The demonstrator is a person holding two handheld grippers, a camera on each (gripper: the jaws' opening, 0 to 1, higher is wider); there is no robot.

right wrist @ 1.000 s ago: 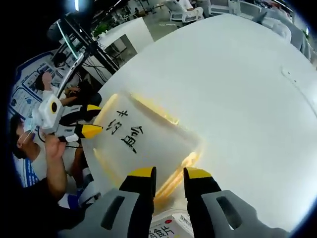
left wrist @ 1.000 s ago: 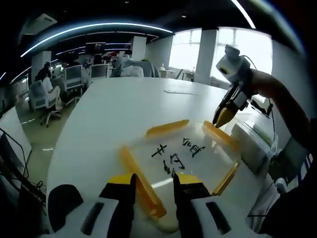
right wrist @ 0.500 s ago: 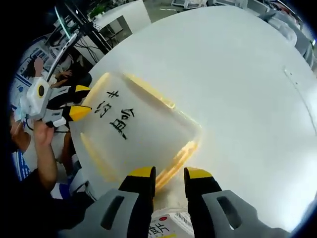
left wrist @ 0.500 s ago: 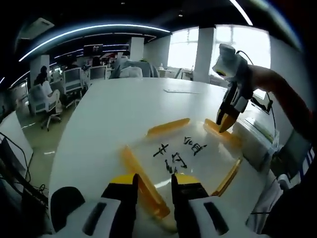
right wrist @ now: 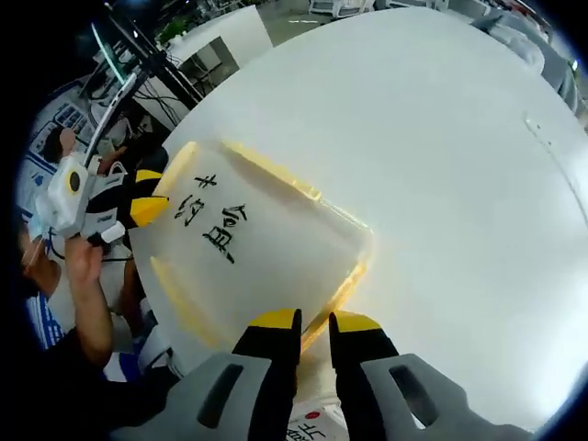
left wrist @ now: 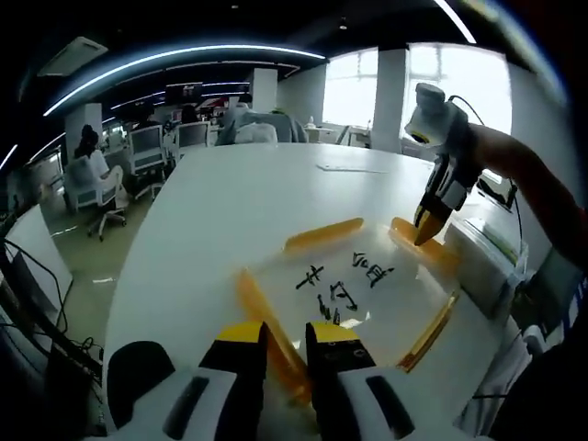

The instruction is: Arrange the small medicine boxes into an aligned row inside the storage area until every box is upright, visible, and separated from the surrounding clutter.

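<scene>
A translucent storage-box lid (left wrist: pixel 358 285) with black handwriting and yellow latches lies on the white table (left wrist: pixel 230 211). My left gripper (left wrist: pixel 287 333) is closed on the near yellow latch (left wrist: pixel 266 317), which runs between its jaws. My right gripper (right wrist: pixel 315 320) is closed on the latch (right wrist: pixel 342 292) at the opposite side of the lid (right wrist: pixel 257 248). The right gripper (left wrist: pixel 424 231) also shows in the left gripper view, at the lid's far right corner. The left gripper (right wrist: pixel 158 193) shows in the right gripper view at the lid's left edge. A white medicine box (right wrist: pixel 308 427) peeks out below my right jaws.
A white container (left wrist: pixel 478 262) stands just right of the lid. A flat white item (left wrist: pixel 344 169) lies farther back on the table. Office chairs and seated people (left wrist: pixel 92 170) are beyond the table's left edge. Cables and a stand (right wrist: pixel 138 69) sit off the table.
Both pairs of jaws have narrowed onto the yellow latches. The right gripper has come lower onto its corner of the lid. The lid stays where it was.
</scene>
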